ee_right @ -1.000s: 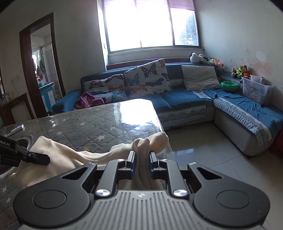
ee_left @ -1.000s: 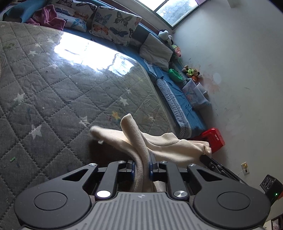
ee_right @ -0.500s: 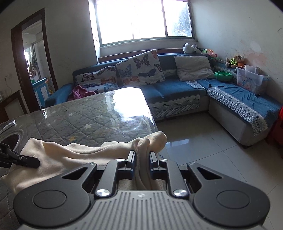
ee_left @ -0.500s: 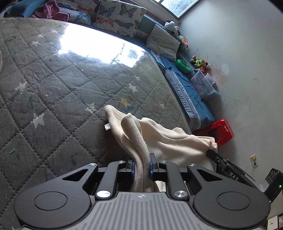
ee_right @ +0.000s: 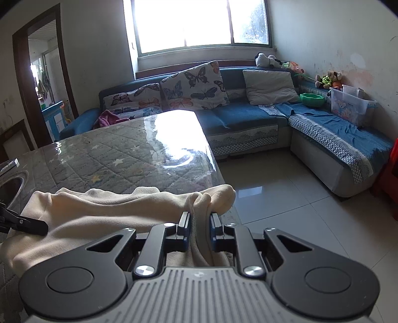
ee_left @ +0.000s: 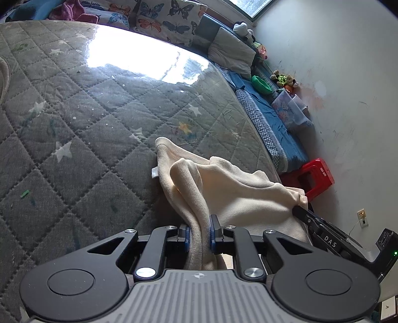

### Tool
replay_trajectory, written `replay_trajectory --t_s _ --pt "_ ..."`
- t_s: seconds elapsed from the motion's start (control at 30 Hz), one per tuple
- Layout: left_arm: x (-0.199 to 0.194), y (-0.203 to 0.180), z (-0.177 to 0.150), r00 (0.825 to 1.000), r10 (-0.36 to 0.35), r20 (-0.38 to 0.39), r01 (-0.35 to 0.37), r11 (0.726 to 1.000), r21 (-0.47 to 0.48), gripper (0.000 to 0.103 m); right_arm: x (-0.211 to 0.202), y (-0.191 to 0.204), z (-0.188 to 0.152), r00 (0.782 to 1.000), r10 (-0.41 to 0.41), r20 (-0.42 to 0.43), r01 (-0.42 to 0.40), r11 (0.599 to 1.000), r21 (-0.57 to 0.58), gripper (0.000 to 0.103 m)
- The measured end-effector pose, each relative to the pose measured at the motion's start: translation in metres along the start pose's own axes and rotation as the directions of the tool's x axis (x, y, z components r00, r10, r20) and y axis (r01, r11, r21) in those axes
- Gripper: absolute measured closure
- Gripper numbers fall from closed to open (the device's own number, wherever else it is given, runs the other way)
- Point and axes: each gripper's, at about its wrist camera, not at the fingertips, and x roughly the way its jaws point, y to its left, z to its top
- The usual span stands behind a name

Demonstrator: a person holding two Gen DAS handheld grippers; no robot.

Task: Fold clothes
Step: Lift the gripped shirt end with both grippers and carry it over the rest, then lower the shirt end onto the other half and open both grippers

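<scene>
Cream fleece garment (ee_left: 238, 196) hangs stretched between both grippers, left gripper (ee_left: 199, 229) and right gripper (ee_right: 199, 227) each clamped on an edge, presumably to spread it over the quilted desk (ee_left: 99, 124).

Cream garment's (ee_left: 238, 196) near part hidden behind gripper bodies.

Daylight entered through window (ee_right: 202, 23), blown out to white in right wrist view. Strong glare patch lay on glossy counter (ee_left: 74, 119) in both views, washing out quilted pattern there. Tiled floor (ee_right: 286, 193) carried softer reflection. Room otherwise moderately bright; doorway side dimmer. Cream garment (ee_left: 238, 196) threw shadow onto counter on its left in left wrist view. Fisheye bent straight lines near edges; corners vignetted black. Both views sharp, without motion blur.
</scene>
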Motion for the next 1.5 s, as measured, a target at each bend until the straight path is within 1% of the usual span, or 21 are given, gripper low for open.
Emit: replay_trajectory --t_s 0.3,0.6,0.8,0.87,0.93,1.17,1.33,1.5 --pt "-0.003 0.001 -0.001 1.0 0.007 -0.007 -0.007 1.0 -0.002 0.087 -0.002 0.001 -0.009 1.0 0.003 -0.008 -0.003 1.0 0.008 0.087" --pt "-0.003 0.005 -0.003 1.0 -0.014 -0.019 0.014 1.0 0.011 0.087 -0.006 0.003 -0.017 1.0 -0.009 -0.021 0.009 1.0 -0.002 0.084" --pt "-0.004 0.008 -0.002 0.999 -0.024 -0.032 0.025 1.0 0.015 0.086 -0.01 0.002 -0.021 1.0 -0.01 -0.026 0.01 1.0 0.002 0.08" --pt "-0.004 0.008 0.002 0.999 -0.019 -0.034 0.019 1.0 0.013 0.082 -0.012 0.001 -0.02 1.0 -0.013 -0.026 0.013 1.0 0.003 0.078" --pt "-0.004 0.008 0.006 0.999 -0.015 -0.033 0.015 1.0 0.013 0.081 -0.014 0.0 -0.018 1.0 -0.018 -0.022 0.018 1.0 0.001 0.075" --pt "-0.014 0.004 0.017 0.999 0.02 0.031 -0.022 0.998 0.059 0.079 -0.025 -0.003 -0.007 0.999 -0.042 0.022 0.042 0.999 0.011 0.074" --pt "-0.019 -0.001 0.024 0.996 0.041 0.074 -0.047 0.995 0.084 0.079 -0.025 0.009 -0.001 0.999 0.003 0.035 -0.002 1.0 -0.012 0.074" --pt "-0.015 -0.012 0.03 0.997 0.022 0.076 -0.032 0.992 0.124 0.081 -0.011 0.029 0.0 0.999 0.052 0.016 -0.051 0.998 -0.045 0.074"
